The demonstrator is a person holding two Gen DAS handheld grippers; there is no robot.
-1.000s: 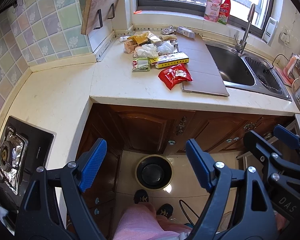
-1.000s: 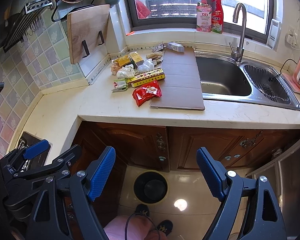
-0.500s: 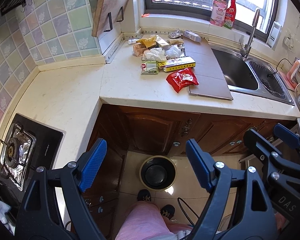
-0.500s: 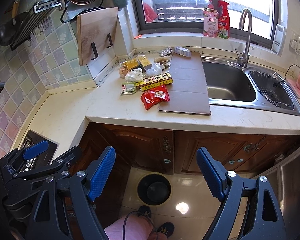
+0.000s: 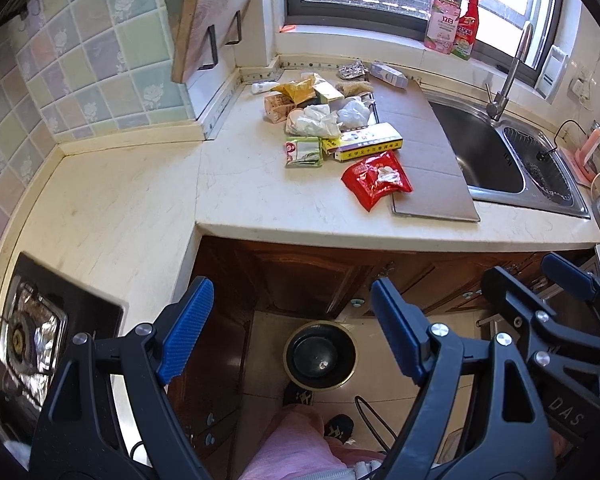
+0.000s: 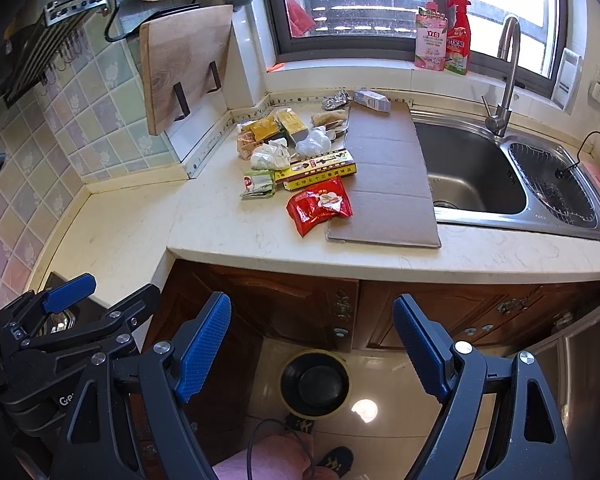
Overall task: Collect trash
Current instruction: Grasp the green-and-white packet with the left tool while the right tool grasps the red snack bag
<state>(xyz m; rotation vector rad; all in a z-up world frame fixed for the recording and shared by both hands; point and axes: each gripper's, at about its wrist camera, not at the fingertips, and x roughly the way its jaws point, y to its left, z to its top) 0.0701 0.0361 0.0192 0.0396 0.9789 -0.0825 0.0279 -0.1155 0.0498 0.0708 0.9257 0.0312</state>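
Trash lies in a heap on the cream counter (image 5: 132, 216) by the corner: a red snack bag (image 5: 377, 178) (image 6: 320, 205), a long yellow box (image 5: 363, 145) (image 6: 318, 169), a green sachet (image 5: 303, 153) (image 6: 258, 184), white crumpled wrappers (image 5: 314, 120) (image 6: 270, 156) and yellow packets (image 5: 300, 90). A round black bin (image 5: 320, 354) (image 6: 315, 380) stands on the floor below the counter. My left gripper (image 5: 288, 332) hangs open and empty above the floor, short of the counter edge. My right gripper (image 6: 312, 344) is beside it, also open and empty.
A flat cardboard sheet (image 6: 384, 176) lies between the trash and the steel sink (image 6: 476, 180), with a tap (image 6: 504, 76) behind. A gas hob (image 5: 32, 332) sits at the left. A cutting board (image 6: 184, 68) leans on the tiled wall. The person's pink-clad leg (image 5: 296, 444) and dark shoes are below.
Both grippers have moved toward the counter and slightly up, so the trash heap looks nearer and sits lower in both views. Their jaws have stayed open.
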